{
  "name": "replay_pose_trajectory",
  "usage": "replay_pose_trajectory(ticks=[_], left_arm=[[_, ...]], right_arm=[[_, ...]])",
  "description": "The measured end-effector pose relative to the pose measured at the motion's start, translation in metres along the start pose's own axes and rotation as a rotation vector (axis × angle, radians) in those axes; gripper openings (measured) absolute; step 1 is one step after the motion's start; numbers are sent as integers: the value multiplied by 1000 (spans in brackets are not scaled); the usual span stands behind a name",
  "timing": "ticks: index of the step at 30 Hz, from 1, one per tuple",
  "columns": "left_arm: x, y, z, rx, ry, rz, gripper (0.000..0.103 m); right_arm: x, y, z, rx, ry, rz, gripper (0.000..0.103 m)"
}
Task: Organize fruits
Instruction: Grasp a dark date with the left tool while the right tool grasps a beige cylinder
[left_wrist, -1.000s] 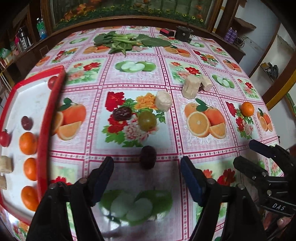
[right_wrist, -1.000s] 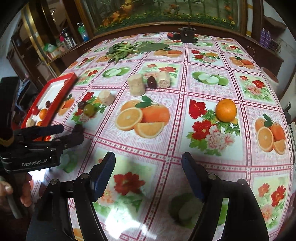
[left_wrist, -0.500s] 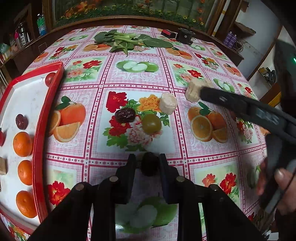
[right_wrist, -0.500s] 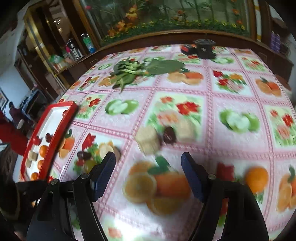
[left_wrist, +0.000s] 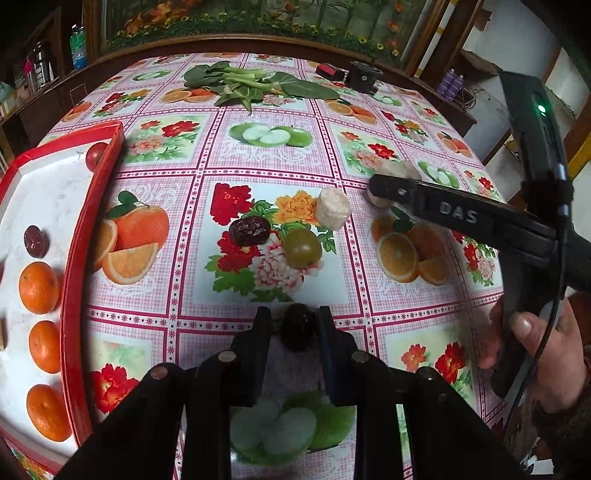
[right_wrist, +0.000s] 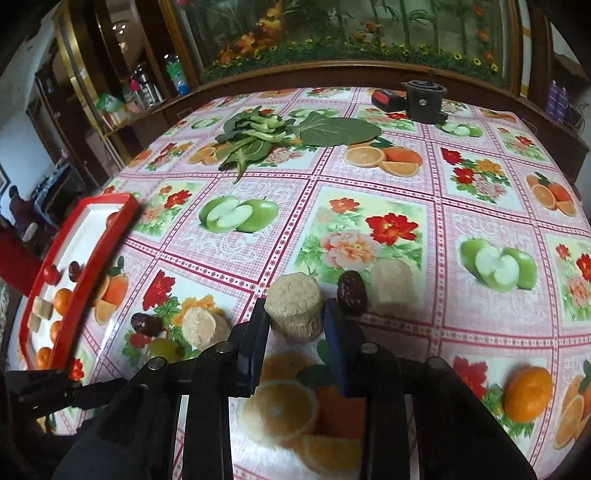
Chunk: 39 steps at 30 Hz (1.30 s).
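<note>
A fruit-printed pink tablecloth covers the table. At the left edge of the left wrist view, a red tray holds four oranges, two dates and a tomato. The left gripper, low center, is clamped on a dark date standing upright. Another date, lying sideways, a green fruit and a pale cylinder sit mid-frame. The right gripper, level with the cloth, pinches an upright tan cylinder, beside a third date.
</note>
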<state>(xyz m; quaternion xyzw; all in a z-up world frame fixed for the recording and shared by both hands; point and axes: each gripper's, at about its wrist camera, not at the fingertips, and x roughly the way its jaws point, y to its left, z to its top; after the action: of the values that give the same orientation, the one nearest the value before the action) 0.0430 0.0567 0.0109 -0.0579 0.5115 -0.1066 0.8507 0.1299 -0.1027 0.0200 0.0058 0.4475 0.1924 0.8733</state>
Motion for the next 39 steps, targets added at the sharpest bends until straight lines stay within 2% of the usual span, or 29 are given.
replay_pose_trajectory(ticks=[8, 13, 16, 19, 23, 25, 28, 29, 30, 33, 39], left_arm=[[-5, -1, -10, -2, 1, -25, 26], [-3, -3, -6, 19, 13, -15, 26], [-1, -6, -2, 36, 21, -2, 27], [0, -6, -1, 50, 19, -10, 31], [0, -9, -1, 65, 17, -39, 44], [0, -11, -2, 73, 12, -38, 46], [0, -12, -3, 94, -6, -26, 41], [0, -11, -3, 97, -10, -14, 30], [0, -8, -2, 89, -13, -8, 24], [-2, 3, 0, 32, -7, -52, 24], [-9, -1, -10, 55, -20, -28, 24]], right_arm=[[-34, -4, -27, -15, -18, -15, 29], [-27, -7, -32, -6, 32, -42, 31], [-21, -8, -30, -1, 39, -43, 38], [-11, -8, -27, -2, 53, -48, 39], [-5, 0, -22, -39, 32, -58, 38], [0, 7, -21, -81, 26, -75, 36], [2, 11, -19, -104, 30, -79, 29], [1, 9, -19, -87, 30, -68, 29], [-2, 8, -20, -74, 22, -58, 28], [-9, 5, -24, -50, 22, -34, 28], [-28, 6, -36, -42, 14, -13, 28]])
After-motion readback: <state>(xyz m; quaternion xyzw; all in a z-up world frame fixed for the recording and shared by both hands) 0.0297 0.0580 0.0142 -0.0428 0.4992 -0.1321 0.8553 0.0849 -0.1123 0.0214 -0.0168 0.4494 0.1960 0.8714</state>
